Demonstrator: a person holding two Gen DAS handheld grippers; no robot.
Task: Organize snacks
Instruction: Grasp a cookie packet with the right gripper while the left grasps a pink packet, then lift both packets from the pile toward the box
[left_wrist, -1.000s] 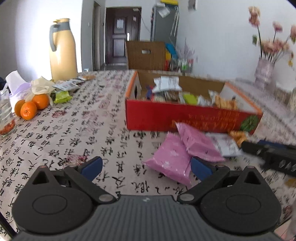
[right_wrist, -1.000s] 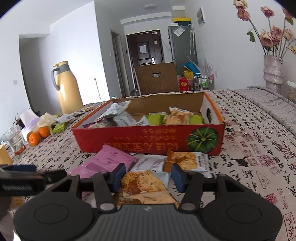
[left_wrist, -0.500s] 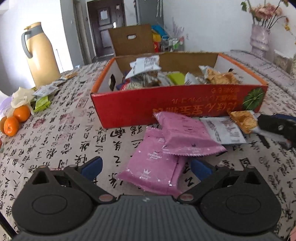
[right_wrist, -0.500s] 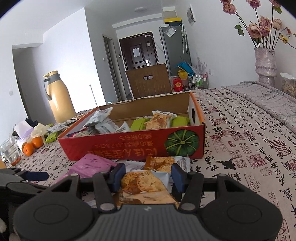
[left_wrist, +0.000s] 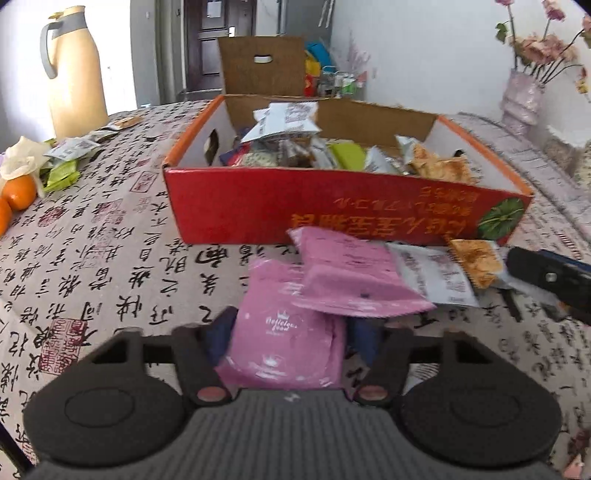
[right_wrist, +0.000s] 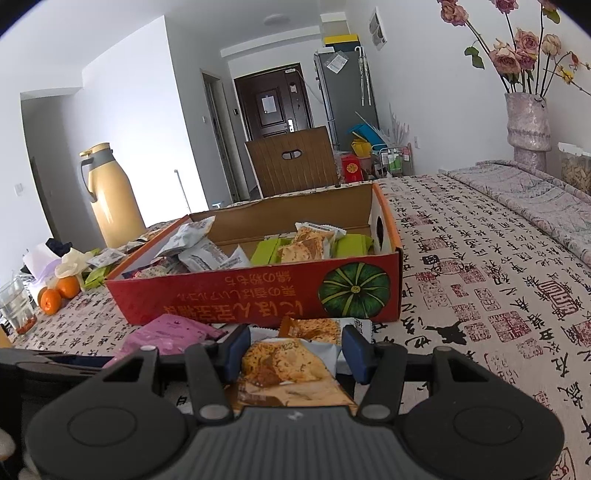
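Observation:
A red cardboard box (left_wrist: 343, 206) holding several snack packets stands on the table; it also shows in the right wrist view (right_wrist: 258, 295). My left gripper (left_wrist: 291, 339) has closed in on a pink snack packet (left_wrist: 288, 343) lying on the cloth. A second pink packet (left_wrist: 347, 273) overlaps it. My right gripper (right_wrist: 293, 350) is shut on an orange cracker packet (right_wrist: 284, 369). Another cracker packet (right_wrist: 314, 328) and a white packet (left_wrist: 436, 277) lie before the box. The right gripper (left_wrist: 550, 277) shows at the right edge of the left wrist view.
A yellow thermos jug (left_wrist: 74, 70) stands at the far left, with oranges (right_wrist: 59, 291), a glass (right_wrist: 16, 306) and loose packets (left_wrist: 70, 158) near it. A vase of flowers (right_wrist: 526, 118) stands far right. A brown chair back (right_wrist: 291, 162) is behind the table.
My left gripper moved forward over the pink packet and its fingers closed from wide open onto it. My right gripper kept hold of the cracker packet and shifted right.

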